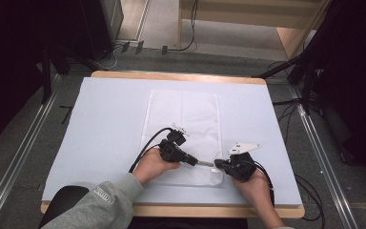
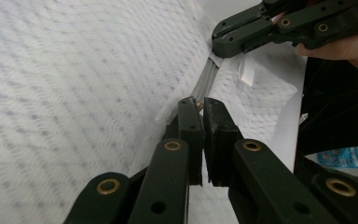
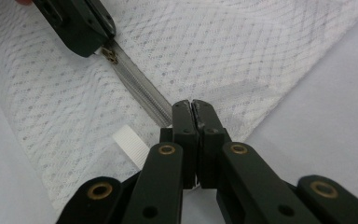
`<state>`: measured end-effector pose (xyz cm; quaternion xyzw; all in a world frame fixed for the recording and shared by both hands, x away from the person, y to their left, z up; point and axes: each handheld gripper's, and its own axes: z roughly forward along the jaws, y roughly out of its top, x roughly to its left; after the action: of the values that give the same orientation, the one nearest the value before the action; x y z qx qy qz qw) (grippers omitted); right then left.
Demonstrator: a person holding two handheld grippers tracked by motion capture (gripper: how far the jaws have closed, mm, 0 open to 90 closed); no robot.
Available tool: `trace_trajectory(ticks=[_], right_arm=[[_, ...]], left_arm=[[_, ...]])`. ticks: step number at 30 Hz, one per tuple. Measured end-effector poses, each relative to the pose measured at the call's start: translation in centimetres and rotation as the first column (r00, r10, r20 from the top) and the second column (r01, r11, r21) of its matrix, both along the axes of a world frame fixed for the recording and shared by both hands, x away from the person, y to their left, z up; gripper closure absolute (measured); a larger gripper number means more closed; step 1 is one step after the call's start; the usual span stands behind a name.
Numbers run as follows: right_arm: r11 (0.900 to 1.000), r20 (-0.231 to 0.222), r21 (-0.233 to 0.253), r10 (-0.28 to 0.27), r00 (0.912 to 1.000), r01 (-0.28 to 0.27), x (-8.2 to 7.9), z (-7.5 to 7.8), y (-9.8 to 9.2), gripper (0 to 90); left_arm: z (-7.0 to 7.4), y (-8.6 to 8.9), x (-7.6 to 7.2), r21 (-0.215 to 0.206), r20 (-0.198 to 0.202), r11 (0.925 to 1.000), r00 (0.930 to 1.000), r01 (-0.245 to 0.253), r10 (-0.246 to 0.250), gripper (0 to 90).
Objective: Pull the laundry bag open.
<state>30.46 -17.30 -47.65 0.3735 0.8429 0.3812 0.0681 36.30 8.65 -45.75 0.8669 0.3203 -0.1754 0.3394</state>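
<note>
A white mesh bag [image 1: 183, 117] lies flat on the pale blue table top [image 1: 109, 124], and a grey zipper [image 1: 206, 163] runs along its near edge. My left gripper [image 1: 196, 161] is shut on the brass zipper pull [image 2: 197, 105], which sits between its tips [image 2: 198, 103]. My right gripper [image 1: 218, 164] is shut on the zipper's end at the bag's corner [image 3: 191, 106]. A short stretch of zipper [image 3: 137, 79] spans the two grippers. In the right gripper view, the left gripper [image 3: 88, 39] holds the pull [image 3: 109, 56]. The left gripper view has the right gripper [image 2: 221, 41] at the top.
A white ribbon tab [image 3: 130, 142] sticks out of the bag beside the zipper. The table's wooden front edge [image 1: 171, 210] is close to both hands. Cables [image 1: 145, 143] trail from the grippers. Dark stands and floor rails flank the table.
</note>
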Motion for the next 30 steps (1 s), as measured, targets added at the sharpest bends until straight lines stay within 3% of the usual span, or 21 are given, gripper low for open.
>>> trace_trajectory(ticks=[9,30], right_arm=[[1.0,-0.005,0.008,0.002,1.0,-0.002,0.1,-0.1,-0.1,90.0],[1.0,0.002,0.012,0.009,1.0,-0.009,0.1,-0.1,-0.1,90.0]], left_arm=[[0.6,1.9,0.1,0.001,-0.023,0.9999,0.9996,-0.015,0.015,88.0],[1.2,5.8,0.1,0.022,-0.021,0.999,0.999,-0.039,0.039,88.0]])
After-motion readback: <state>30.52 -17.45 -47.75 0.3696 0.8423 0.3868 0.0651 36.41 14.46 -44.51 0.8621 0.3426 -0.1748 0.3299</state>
